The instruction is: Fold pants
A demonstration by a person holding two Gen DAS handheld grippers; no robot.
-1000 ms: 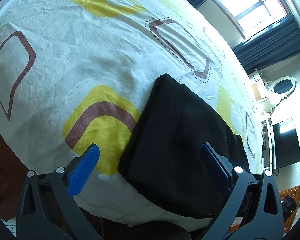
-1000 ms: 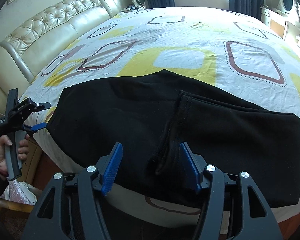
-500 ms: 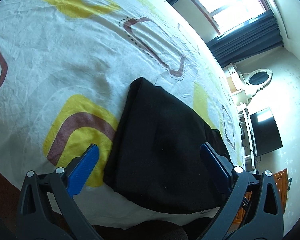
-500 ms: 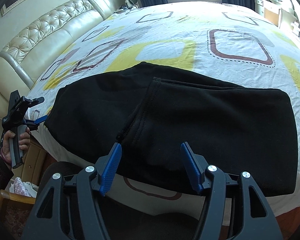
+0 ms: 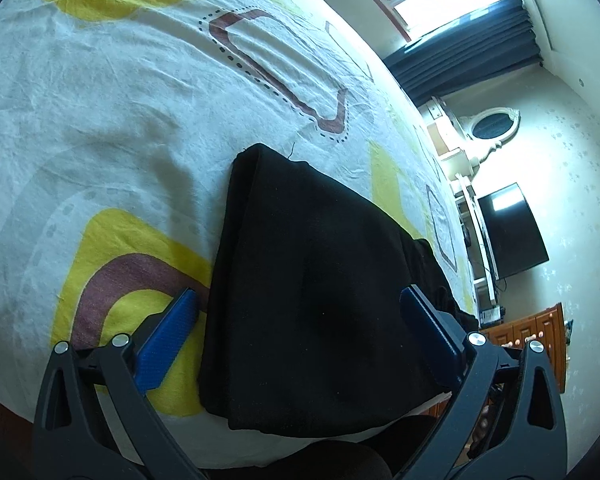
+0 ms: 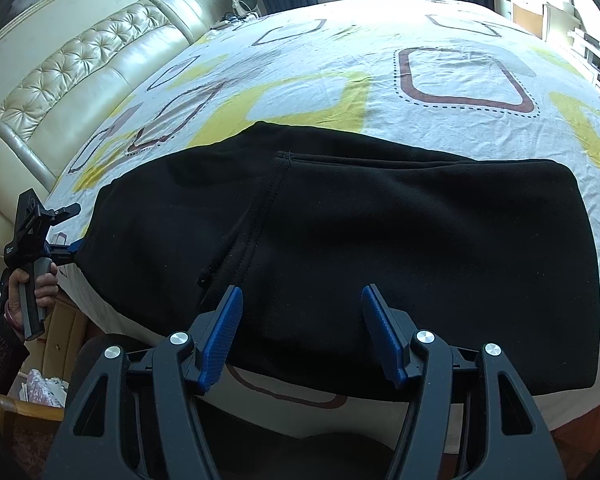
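Note:
Black pants [image 6: 340,248] lie folded flat across the near edge of the bed, a seam running down the left half. Seen end-on in the left wrist view, the pants [image 5: 312,292] stretch away from the camera. My left gripper [image 5: 298,300] is open and straddles the near end of the pants, its blue pads apart on either side, not pressing. In the right wrist view the left gripper [image 6: 66,240] sits at the pants' left end, held by a hand [image 6: 32,288]. My right gripper [image 6: 302,300] is open above the pants' near hem, with nothing pinched.
The bedsheet [image 6: 380,80] is white with yellow and brown squares. A cream tufted headboard [image 6: 80,68] stands at the left. A dressing table with an oval mirror [image 5: 494,126], a dark screen [image 5: 512,232] and wooden drawers [image 5: 540,332] line the far wall.
Both grippers have come closer and lower toward the pants. The left gripper rolled and now straddles the pants' end. The pants lie as before.

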